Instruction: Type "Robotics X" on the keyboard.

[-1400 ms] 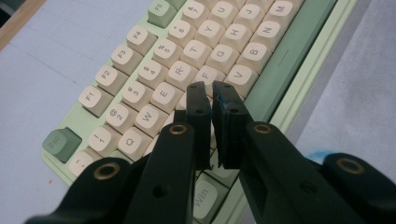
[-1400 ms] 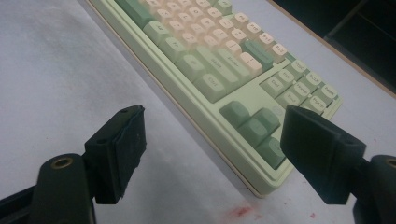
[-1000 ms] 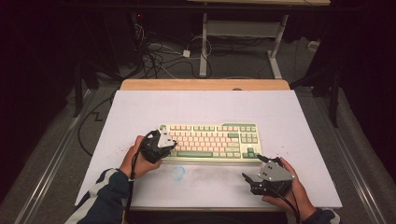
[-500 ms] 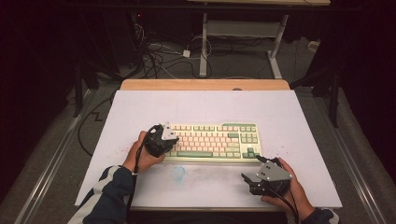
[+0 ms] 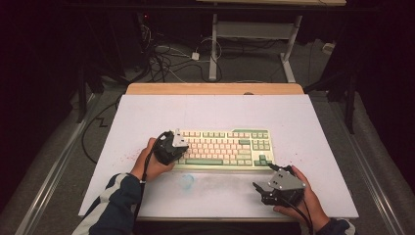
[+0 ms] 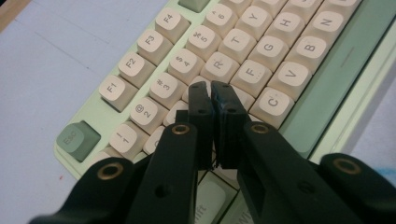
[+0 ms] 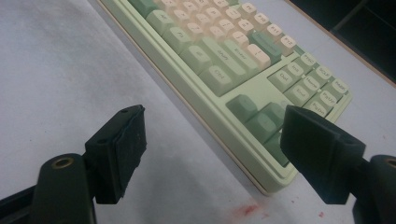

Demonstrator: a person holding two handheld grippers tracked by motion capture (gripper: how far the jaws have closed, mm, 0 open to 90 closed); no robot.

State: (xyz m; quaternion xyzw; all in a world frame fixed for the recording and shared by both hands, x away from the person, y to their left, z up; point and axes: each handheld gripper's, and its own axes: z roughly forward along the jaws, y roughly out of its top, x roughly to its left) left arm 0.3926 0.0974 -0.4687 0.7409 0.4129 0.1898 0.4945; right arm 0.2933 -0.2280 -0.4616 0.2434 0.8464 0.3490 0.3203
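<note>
Jaws of the left gripper (image 6: 211, 93) are clenched empty over the left-hand keys of the keyboard (image 5: 225, 147), lying lengthwise mid-bench, while the right gripper (image 7: 212, 144) waits released near its right end.

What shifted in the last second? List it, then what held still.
Very little moved. The left gripper edged slightly up and right over the left end of the cream and pale green mechanical keyboard; its jaws are closed, with the tips down among the keys near E and D. The keyboard stayed put on the white table top, and the right gripper stayed open on the table in front of the keyboard's right corner.
</note>
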